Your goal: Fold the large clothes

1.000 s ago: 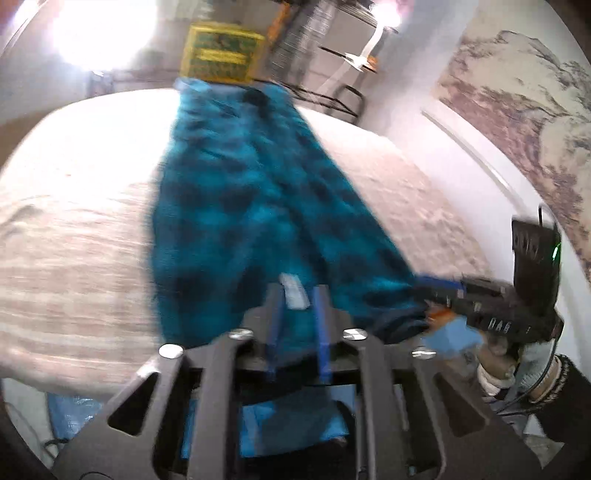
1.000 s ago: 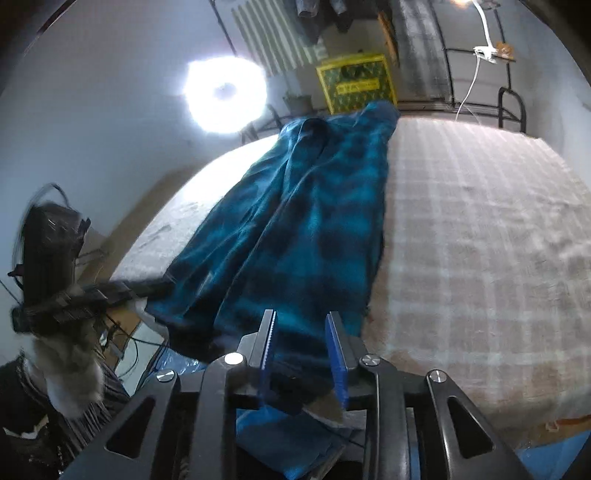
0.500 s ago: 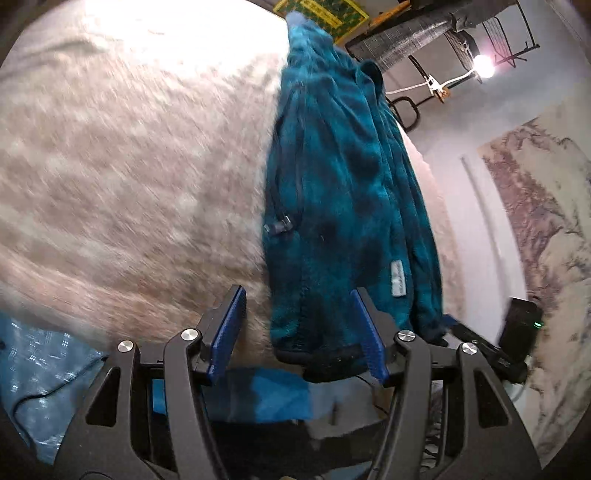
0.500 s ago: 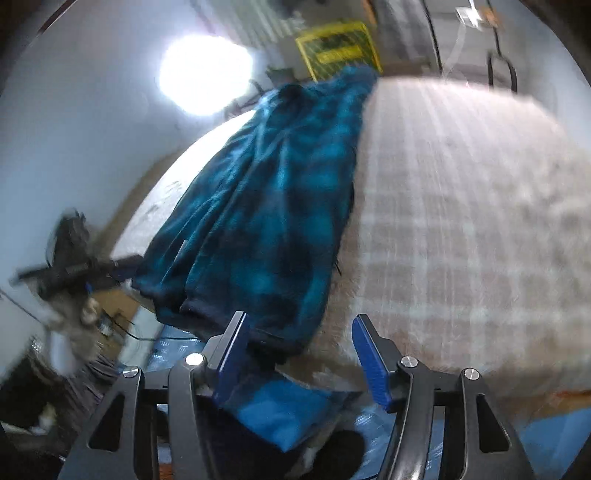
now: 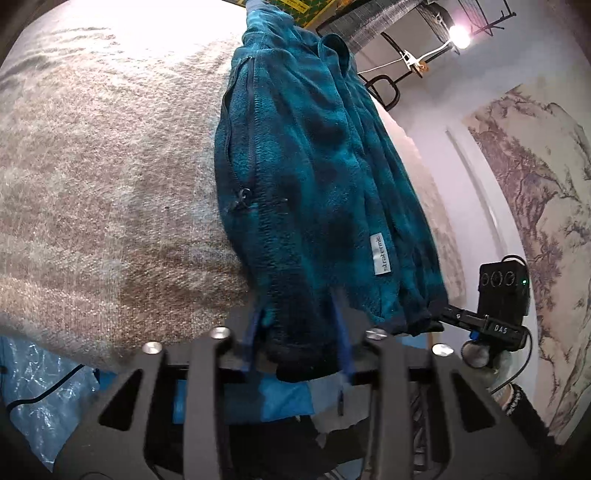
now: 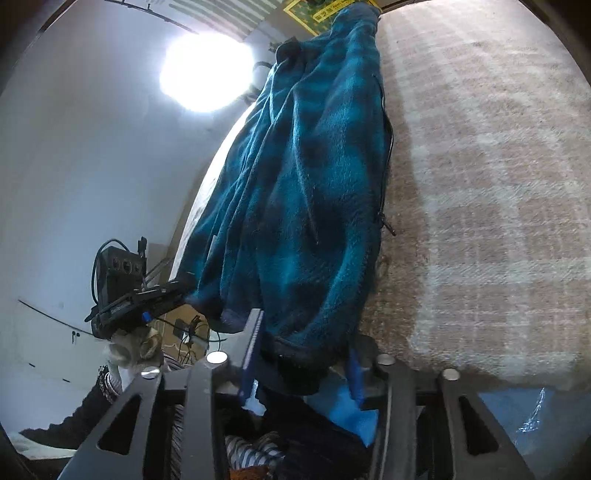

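Both tongs are closing on the hem of the blue fleece jacket (image 5: 314, 177) at 6 o'clock. The left tongs (image 5: 299, 332) and right tongs (image 6: 303, 354) each have fabric between the jaws, likely to lift the hem for folding across the bed (image 5: 92, 184).

One teal plaid fleece jacket (image 5: 317, 192) is seen, one checked bed (image 5: 110, 184), two tools (image 5: 299, 332) (image 6: 301, 354) and one yellow crate (image 6: 317, 11).

A white sewn-in tag (image 5: 380, 254) on the teal fleece garment (image 5: 314, 177), just ahead of the left tool (image 5: 299, 332), reads "stratermic". The right tool's body (image 5: 496, 326) carries "DAS". Print on the yellow crate (image 6: 314, 11) is illegible.
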Motion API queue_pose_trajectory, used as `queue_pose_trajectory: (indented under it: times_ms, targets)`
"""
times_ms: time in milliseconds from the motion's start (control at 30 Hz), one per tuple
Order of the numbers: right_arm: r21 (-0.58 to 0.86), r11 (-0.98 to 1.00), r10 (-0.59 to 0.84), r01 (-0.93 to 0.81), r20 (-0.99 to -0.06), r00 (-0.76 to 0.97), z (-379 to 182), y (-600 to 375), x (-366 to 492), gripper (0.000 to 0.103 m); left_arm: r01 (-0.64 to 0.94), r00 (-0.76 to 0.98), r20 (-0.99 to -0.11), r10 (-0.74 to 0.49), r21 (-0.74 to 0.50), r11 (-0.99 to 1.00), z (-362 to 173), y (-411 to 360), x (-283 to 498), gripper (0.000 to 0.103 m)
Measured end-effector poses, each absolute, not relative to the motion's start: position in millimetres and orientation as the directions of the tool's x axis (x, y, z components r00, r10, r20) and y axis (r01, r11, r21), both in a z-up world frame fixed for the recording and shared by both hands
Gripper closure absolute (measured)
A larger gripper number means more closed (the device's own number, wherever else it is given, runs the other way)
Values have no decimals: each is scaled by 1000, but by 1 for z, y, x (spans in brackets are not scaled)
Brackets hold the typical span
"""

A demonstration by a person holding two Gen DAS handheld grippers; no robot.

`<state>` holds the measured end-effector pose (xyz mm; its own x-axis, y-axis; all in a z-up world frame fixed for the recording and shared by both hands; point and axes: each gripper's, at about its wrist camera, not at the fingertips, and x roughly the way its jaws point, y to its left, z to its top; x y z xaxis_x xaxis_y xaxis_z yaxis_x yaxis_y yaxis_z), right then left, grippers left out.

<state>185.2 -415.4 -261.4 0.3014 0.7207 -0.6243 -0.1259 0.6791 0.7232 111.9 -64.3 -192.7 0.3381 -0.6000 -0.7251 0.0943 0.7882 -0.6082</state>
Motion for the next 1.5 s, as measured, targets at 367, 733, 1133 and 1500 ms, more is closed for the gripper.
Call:
queue_pose_trajectory:
  times_ms: [367,733,1133,1500]
  targets:
    - [762,629,743,-158,-528,410,-218,-409,181,83,121,382,-633,-673,-688,716,-151,-64,119,91]
    - [773,600,742,-206,-442,505,-159,-415,214,84,167,426,-587,-688,-697,698,-80,-79,175,92]
    - [755,642,676,-131,-478,561,-130,-410,356,85,1,419,-618,-665,-732,681,-88,-65,323,92]
    - [745,656,597,119,-609,522,-215,-419,509,85,-147,387,-685,-617,-707,692,-171,-58,433,92]
